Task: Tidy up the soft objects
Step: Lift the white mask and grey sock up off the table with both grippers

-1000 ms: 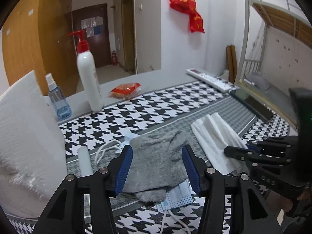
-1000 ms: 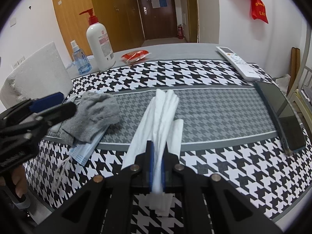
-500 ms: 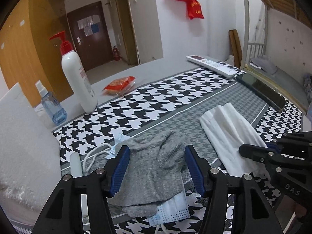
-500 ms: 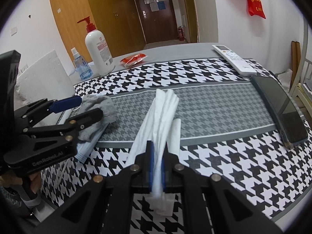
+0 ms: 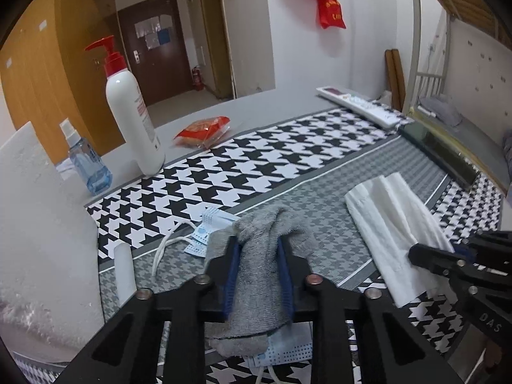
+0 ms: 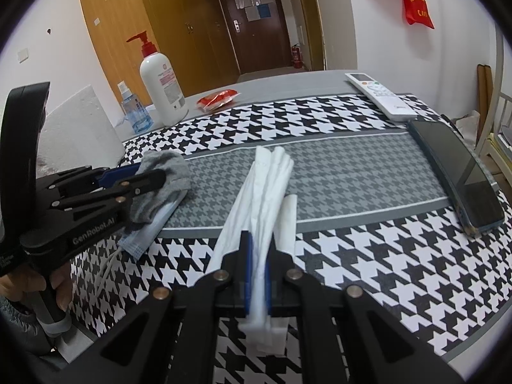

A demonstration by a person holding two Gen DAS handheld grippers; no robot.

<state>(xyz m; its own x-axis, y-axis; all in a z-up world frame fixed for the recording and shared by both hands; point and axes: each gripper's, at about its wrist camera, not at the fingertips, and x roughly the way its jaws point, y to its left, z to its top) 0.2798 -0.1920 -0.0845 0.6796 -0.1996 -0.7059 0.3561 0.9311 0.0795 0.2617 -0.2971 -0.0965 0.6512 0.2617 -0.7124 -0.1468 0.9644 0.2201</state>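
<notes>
The left gripper [image 5: 257, 249] is closing its jaws on the grey sock [image 5: 259, 275], and the blue pads already press the knit from both sides, so the fabric bunches into a ridge between them. The sock's far end pokes out past the fingertips, and its near end sags below the jaws onto a light blue face mask [image 5: 281, 348] lying flat under it. The mask's white ear loop [image 5: 166, 246] trails off to the left on the houndstooth cloth [image 5: 256, 166].

The right gripper [image 6: 258, 243] has its jaws pressed almost together, pinching the white folded tissue [image 6: 268, 185] near its near end. The tissue runs lengthwise straight away from the fingertips across the grey band of the cloth, and a short stub of it sticks out behind the pads towards the camera.

Sock and tissue lie near each other on the cloth, sock to the left, not touching.

At the far left of the table stand a white pump bottle [image 5: 132, 118] and a small blue spray bottle [image 5: 84, 163]. A red snack packet [image 5: 203, 129] lies behind the cloth, with a white remote [image 6: 379, 96] and a dark phone [image 6: 460, 172] to the right.
</notes>
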